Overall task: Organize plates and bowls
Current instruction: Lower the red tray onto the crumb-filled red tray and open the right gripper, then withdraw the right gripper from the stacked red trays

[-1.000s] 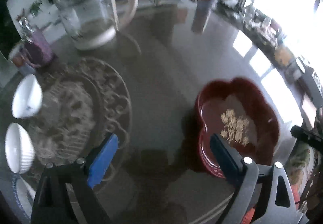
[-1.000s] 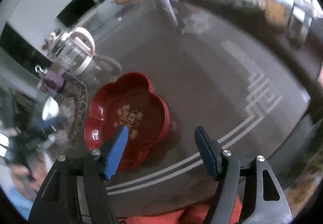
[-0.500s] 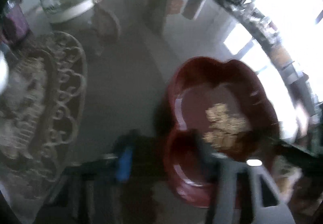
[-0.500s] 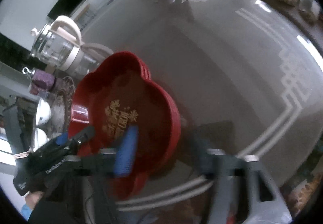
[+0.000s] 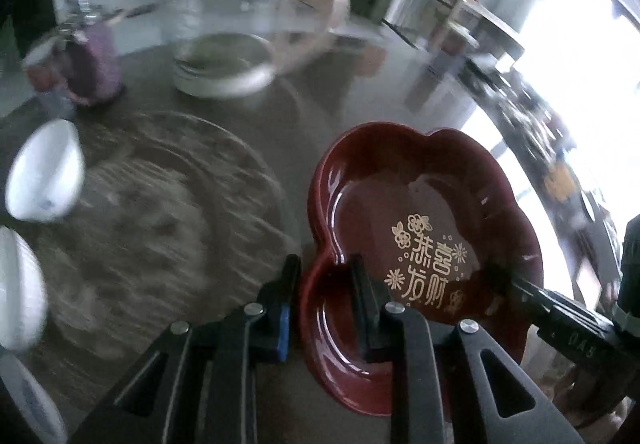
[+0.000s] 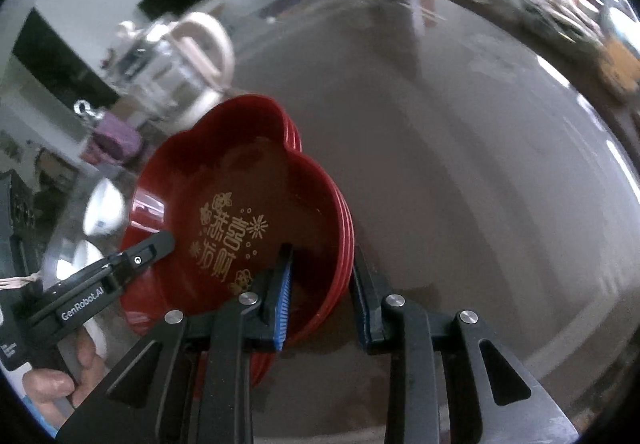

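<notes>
Red plates [image 6: 256, 212]: you are gripping the flower-shaped stack from both sides, on the dark table [image 6: 460, 164].
Left gripper [image 5: 326, 268]: jaws closing over its near-left rim.
Right gripper [image 6: 322, 260]: narrow, clamping the right rim.
Around: glass kettle [image 5: 232, 28] far, patterned mat [image 5: 152, 212] and white bowls [image 5: 42, 172] left.
Right view only: stacked rims showing.
Change: both grippers were hanging wide, off the plates.

Glass kettle [image 5: 236, 40], purple jar, perhaps [image 5: 94, 62], on table [image 6: 460, 148].
</notes>
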`<action>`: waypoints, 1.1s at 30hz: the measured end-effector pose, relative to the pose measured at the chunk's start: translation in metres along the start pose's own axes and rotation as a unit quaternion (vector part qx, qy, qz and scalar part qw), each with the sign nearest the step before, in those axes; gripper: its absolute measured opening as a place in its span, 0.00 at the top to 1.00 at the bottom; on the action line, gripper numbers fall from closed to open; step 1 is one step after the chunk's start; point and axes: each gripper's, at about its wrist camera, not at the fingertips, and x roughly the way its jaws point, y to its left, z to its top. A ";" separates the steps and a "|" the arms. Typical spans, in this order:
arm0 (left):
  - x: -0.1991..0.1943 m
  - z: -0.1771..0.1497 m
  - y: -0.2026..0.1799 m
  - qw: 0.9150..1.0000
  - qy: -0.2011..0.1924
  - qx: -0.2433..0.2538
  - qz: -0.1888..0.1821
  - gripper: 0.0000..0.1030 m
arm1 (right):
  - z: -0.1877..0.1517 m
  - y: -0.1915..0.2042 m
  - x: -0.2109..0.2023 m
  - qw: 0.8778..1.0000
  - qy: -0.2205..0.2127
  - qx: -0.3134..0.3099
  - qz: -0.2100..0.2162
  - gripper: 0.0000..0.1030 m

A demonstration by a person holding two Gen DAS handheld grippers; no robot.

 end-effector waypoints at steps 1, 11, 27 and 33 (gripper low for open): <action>-0.001 0.007 0.013 1.000 -0.005 -0.009 0.010 0.78 | 0.007 0.012 0.009 1.000 0.001 -0.006 0.005 0.73; 0.052 0.045 0.083 0.996 0.009 -0.035 0.081 0.78 | 0.041 0.073 0.105 0.999 0.032 -0.043 -0.005 0.73; -0.057 -0.026 0.057 0.984 -0.121 -0.008 0.128 0.19 | 0.012 0.063 0.004 0.996 -0.086 -0.037 -0.009 0.29; -0.126 -0.121 0.046 0.975 -0.176 0.008 0.135 0.14 | -0.076 0.086 -0.052 0.985 -0.168 -0.029 -0.019 0.28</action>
